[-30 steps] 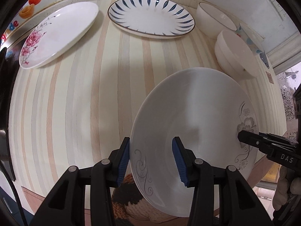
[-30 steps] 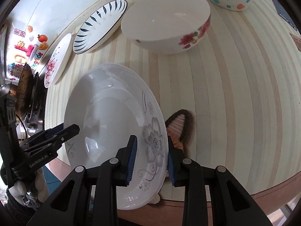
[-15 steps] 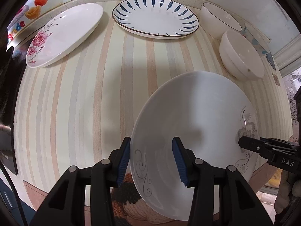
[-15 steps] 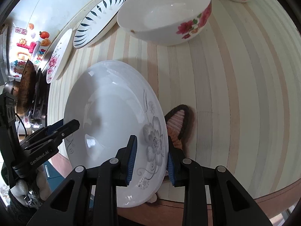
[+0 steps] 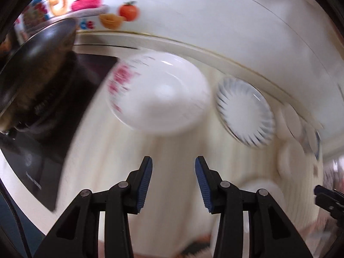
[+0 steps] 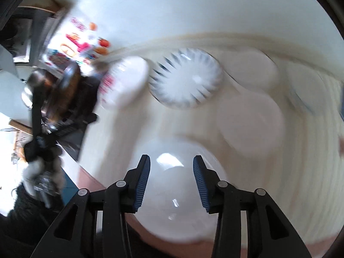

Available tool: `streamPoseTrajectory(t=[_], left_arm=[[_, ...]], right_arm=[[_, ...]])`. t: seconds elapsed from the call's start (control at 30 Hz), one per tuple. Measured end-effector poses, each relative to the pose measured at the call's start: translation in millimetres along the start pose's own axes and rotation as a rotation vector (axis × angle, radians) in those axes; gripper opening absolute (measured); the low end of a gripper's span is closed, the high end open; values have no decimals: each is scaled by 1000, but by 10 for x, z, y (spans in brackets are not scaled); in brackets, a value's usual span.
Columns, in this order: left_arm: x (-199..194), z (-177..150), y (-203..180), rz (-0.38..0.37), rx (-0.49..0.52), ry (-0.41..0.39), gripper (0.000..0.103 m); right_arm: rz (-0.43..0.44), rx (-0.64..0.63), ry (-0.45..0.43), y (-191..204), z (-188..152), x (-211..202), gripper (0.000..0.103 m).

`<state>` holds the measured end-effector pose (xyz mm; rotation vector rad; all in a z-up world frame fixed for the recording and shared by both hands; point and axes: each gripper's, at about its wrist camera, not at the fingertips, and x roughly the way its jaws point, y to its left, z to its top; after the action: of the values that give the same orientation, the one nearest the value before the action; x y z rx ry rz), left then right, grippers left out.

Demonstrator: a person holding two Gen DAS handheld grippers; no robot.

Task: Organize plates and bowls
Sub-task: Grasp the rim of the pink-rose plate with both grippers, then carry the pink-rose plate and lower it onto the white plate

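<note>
Striped table [image 6: 301,182], blurred glossy white plate [image 6: 178,193]

You are working in a home kitchen: a striped countertop [image 5: 120,150] against a white wall carries plates and bowls, a dark wok [image 5: 36,49] sits on a black stove [image 5: 38,142] at its left edge, and colourful fruit stickers [image 5: 128,10] decorate the wall.

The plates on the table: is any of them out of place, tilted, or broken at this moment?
One stands out: the white plate in the right wrist view appears to overhang the table's near edge. Both views are motion-blurred, so cracks cannot be judged. The pink-flower plate and blue-striped plate lie flat by the wall. Both hand-held grippers are open, holding nothing.
</note>
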<state>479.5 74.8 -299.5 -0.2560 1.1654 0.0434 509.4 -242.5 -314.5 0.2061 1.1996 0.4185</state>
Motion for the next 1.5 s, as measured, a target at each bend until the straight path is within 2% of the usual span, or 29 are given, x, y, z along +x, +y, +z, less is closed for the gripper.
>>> streamPoseTrajectory(t=[0.13, 0.27, 0.33, 0.57, 0.63, 0.7, 0.77, 0.93, 1.1, 1.33, 1.5], left_arm=[[300, 297, 389, 28, -86, 8, 39], [581, 460, 594, 69, -114, 31, 39], [756, 534, 655, 101, -116, 56, 39], [1052, 667, 750, 82, -105, 90, 39], [1103, 684, 784, 60, -108, 91, 38], [1123, 693, 813, 44, -114, 88, 37], [1129, 693, 832, 33, -113, 73, 36], [1099, 637, 818, 9, -74, 46, 33], [1030, 594, 752, 17, -44, 28, 31], [720, 520, 693, -9, 24, -22, 31], [420, 426, 574, -57, 61, -32, 31]], right_arm=[[-1, -18, -31, 422, 630, 516, 46], [5, -3, 11, 685, 1201, 1255, 46], [-4, 18, 29, 724, 1439, 1563, 46], [-21, 24, 64, 738, 2035, 2271, 45], [-10, 26, 70, 688, 2149, 2445, 39], [3, 34, 88, 661, 2234, 2595, 24], [15, 50, 105, 624, 2274, 2701, 20], [46, 59, 97, 580, 2296, 2749, 20], [5, 13, 103, 575, 2197, 2644, 19], [14, -5, 77, 543, 1933, 2282, 18], [35, 25, 39, 482, 1636, 1837, 18]])
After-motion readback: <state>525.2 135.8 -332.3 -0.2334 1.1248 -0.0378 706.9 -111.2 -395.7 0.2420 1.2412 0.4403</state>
